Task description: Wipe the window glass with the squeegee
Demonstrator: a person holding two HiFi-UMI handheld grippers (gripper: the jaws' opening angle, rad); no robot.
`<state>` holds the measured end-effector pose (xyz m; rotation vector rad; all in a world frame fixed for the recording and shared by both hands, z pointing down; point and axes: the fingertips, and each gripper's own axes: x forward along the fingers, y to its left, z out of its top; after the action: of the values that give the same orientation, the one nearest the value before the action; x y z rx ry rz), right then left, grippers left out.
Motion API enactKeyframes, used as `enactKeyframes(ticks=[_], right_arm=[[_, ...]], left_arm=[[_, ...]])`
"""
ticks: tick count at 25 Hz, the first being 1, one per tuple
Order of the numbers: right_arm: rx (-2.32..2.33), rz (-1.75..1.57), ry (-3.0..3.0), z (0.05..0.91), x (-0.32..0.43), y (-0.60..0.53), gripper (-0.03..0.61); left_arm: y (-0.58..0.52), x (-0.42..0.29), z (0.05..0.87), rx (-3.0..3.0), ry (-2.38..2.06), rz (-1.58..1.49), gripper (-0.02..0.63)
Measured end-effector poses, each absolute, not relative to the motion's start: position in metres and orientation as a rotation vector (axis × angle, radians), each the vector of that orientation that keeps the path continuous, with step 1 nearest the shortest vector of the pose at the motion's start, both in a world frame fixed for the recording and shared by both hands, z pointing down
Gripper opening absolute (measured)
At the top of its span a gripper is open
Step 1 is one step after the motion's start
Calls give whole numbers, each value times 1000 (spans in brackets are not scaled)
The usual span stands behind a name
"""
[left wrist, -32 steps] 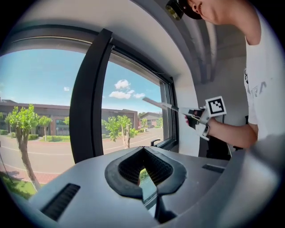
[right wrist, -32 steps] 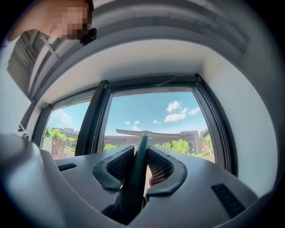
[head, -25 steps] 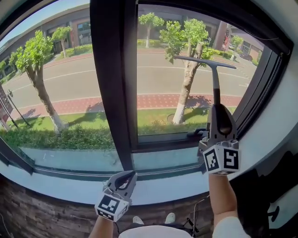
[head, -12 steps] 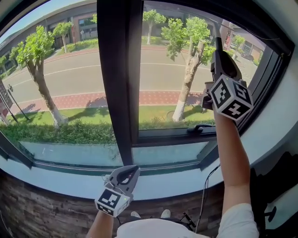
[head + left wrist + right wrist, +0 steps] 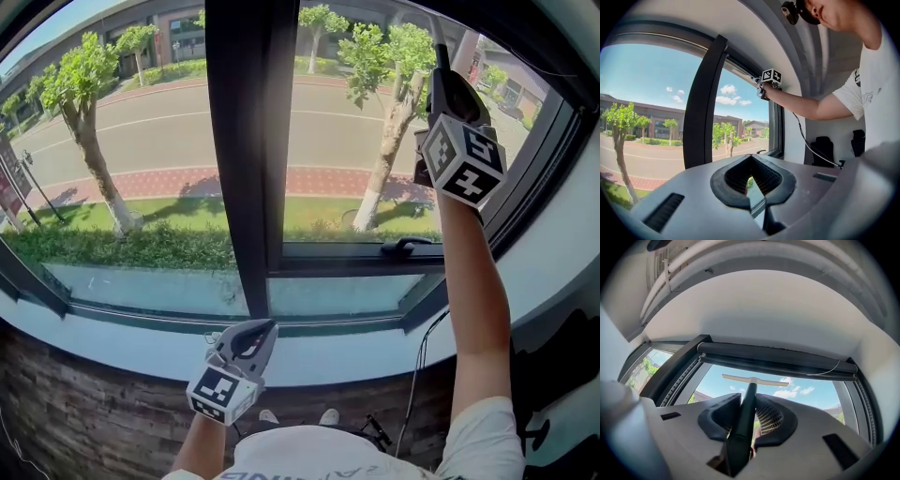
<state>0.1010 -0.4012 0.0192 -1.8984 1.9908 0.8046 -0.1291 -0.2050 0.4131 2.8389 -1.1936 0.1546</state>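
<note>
Overhead, the right gripper (image 5: 749, 405) fingers (image 5: 776, 417) clamp the squeegee (image 5: 754, 379); left gripper (image 5: 751, 161) fingers (image 5: 731, 182) closed, empty.

Right pane: squeegee (image 5: 750, 380) blade sits just under the dark top bar (image 5: 778, 359), so almost no room at 12 o'clock. Open glass at 6 o'clock, down to the window handle (image 5: 405, 247) jutting from the bottom rail. From the right gripper (image 5: 442, 75), the mullion (image 5: 239, 141) blocks 9 o'clock and the side frame (image 5: 534, 159) is close at 3 o'clock. Left gripper (image 5: 264, 330) is low by the sill (image 5: 122, 345) with free room at 9 and 12 o'clock. Cable (image 5: 418, 366) hangs at its 3 o'clock, apart.
</note>
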Motion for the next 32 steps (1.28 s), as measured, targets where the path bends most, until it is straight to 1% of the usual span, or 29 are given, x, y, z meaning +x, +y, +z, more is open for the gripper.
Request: enactKeyframes(ticks=[7,32], right_arm=[[-1888,792,2017,41,104,-401,100],[-1968,699,2157,182,115,-389,100]], left_arm=[[-207,-128,408,2845,-1217,156,17],[-207,-117,403,2835,-1188,123,17]])
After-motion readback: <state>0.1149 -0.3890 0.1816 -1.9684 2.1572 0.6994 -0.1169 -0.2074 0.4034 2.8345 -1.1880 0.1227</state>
